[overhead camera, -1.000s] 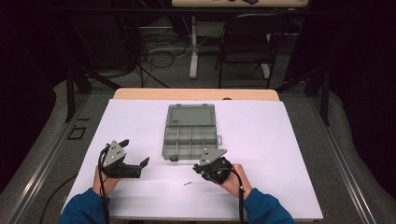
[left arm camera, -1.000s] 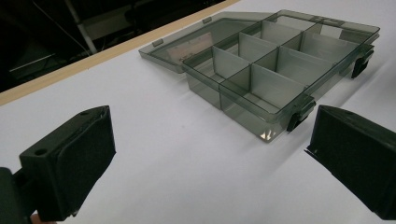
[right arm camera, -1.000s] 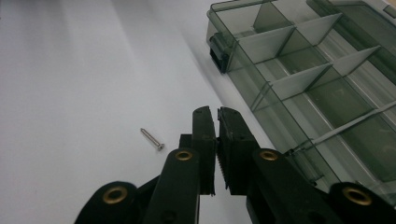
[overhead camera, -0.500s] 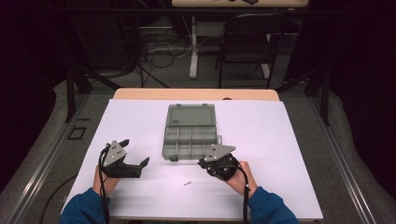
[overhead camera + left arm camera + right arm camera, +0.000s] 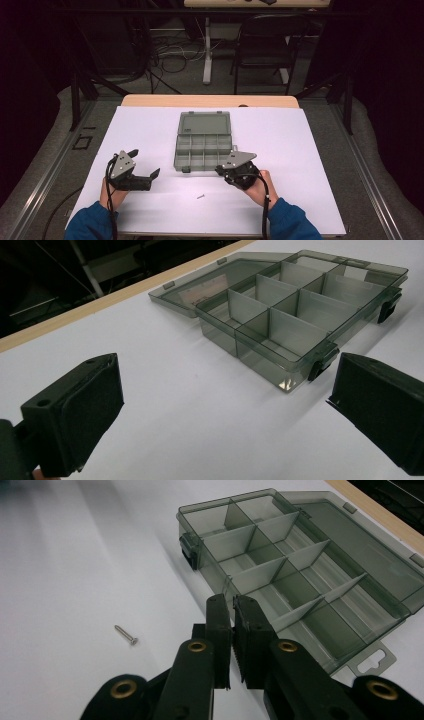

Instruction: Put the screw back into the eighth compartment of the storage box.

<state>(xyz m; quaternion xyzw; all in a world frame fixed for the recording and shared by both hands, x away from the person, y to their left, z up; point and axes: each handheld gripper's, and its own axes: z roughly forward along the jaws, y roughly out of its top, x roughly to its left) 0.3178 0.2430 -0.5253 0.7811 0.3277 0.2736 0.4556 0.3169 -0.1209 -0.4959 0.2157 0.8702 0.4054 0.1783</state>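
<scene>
A smoky clear compartment box [image 5: 204, 148] lies open in the middle of the white table, its lid [image 5: 204, 123] folded flat behind it and its cells looking empty. A small screw [image 5: 201, 196] lies on the table in front of it, also in the right gripper view [image 5: 125, 634]. My left gripper [image 5: 145, 164] rests left of the box, its jaws wide open [image 5: 220, 405] and pointed at the box [image 5: 300, 305], with nothing between them. My right gripper [image 5: 220, 170] hovers at the box's near right corner, jaws shut [image 5: 231, 602] with nothing visible between them, tips over the box's edge [image 5: 280, 570].
The white table sheet [image 5: 310, 150] stretches wide on both sides of the box. A wooden table edge [image 5: 210, 100] runs along the back. Beyond it stand a dark chair [image 5: 260, 45], cables and a stand leg [image 5: 206, 55] on the floor.
My right gripper has edged a little farther from the person, toward the box's near right corner. The left gripper, box and screw have stayed put.
</scene>
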